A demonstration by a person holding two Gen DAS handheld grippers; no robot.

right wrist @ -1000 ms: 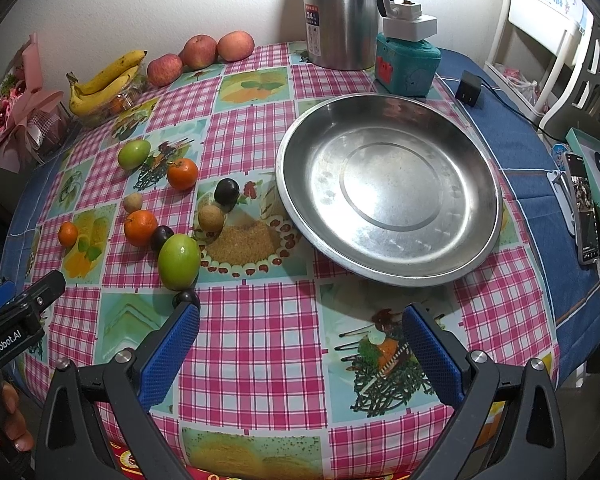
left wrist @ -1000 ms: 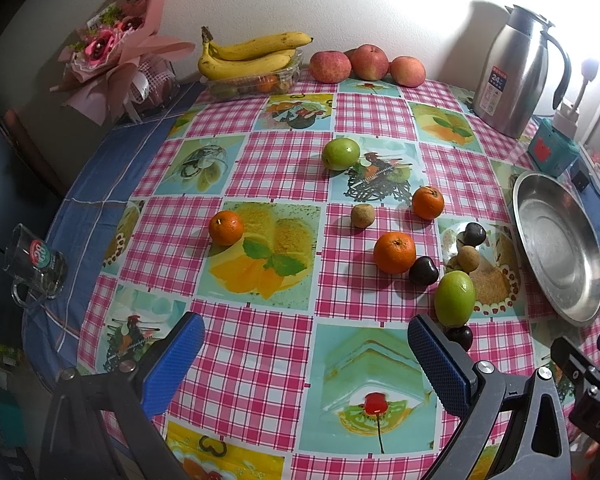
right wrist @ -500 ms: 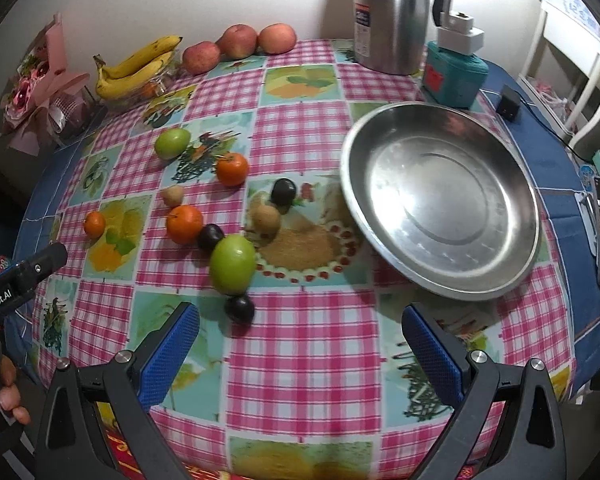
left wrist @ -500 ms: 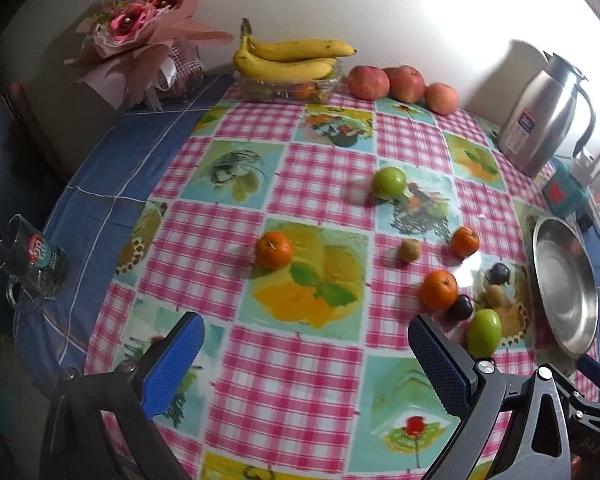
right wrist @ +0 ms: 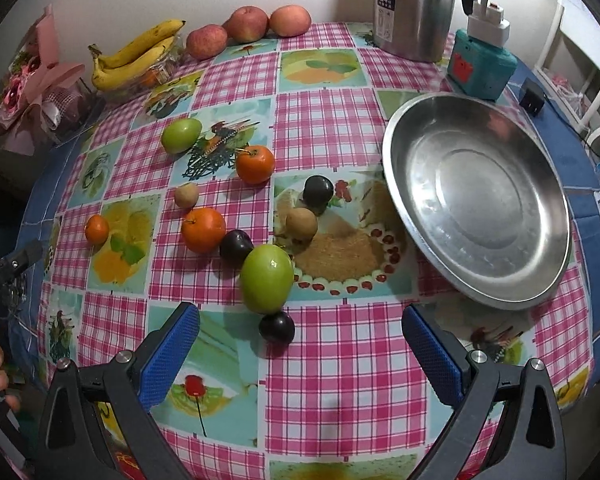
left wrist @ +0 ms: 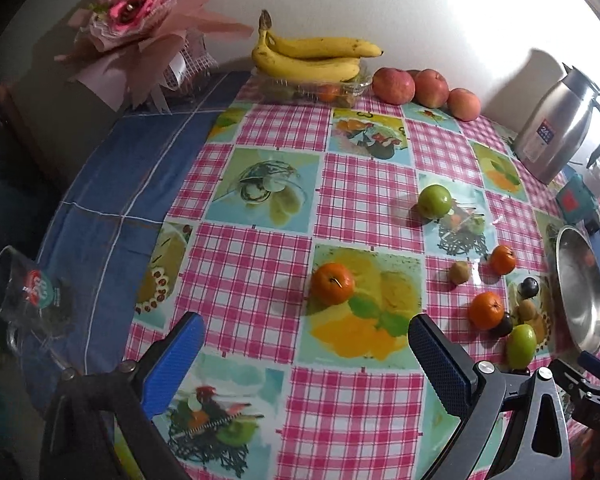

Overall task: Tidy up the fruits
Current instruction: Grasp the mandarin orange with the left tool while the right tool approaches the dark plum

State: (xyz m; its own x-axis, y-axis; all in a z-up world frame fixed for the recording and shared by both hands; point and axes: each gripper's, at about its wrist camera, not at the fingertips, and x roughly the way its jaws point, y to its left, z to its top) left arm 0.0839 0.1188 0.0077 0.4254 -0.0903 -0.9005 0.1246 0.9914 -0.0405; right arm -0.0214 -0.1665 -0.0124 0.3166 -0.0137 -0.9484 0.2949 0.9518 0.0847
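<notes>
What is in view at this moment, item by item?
Oranges: 3, orange, loose on mid table.
Green fruits: 2, one near right gripper, one farther back.
Dark plums: 3, near the green fruit and pan.
Brown fruits: 2, small, among the oranges.
Apples: 3, red, at the wall.
Bananas: one bunch, yellow, on a clear box.
Pan: 1, steel, holds nothing, right side.
Flask: 1, steel, back right.
Teal box: 1, beside flask.
Bouquet: 1, pink, back left.
Mug: 1, glass, left edge.
Left gripper: open.
Right gripper: open.
</notes>
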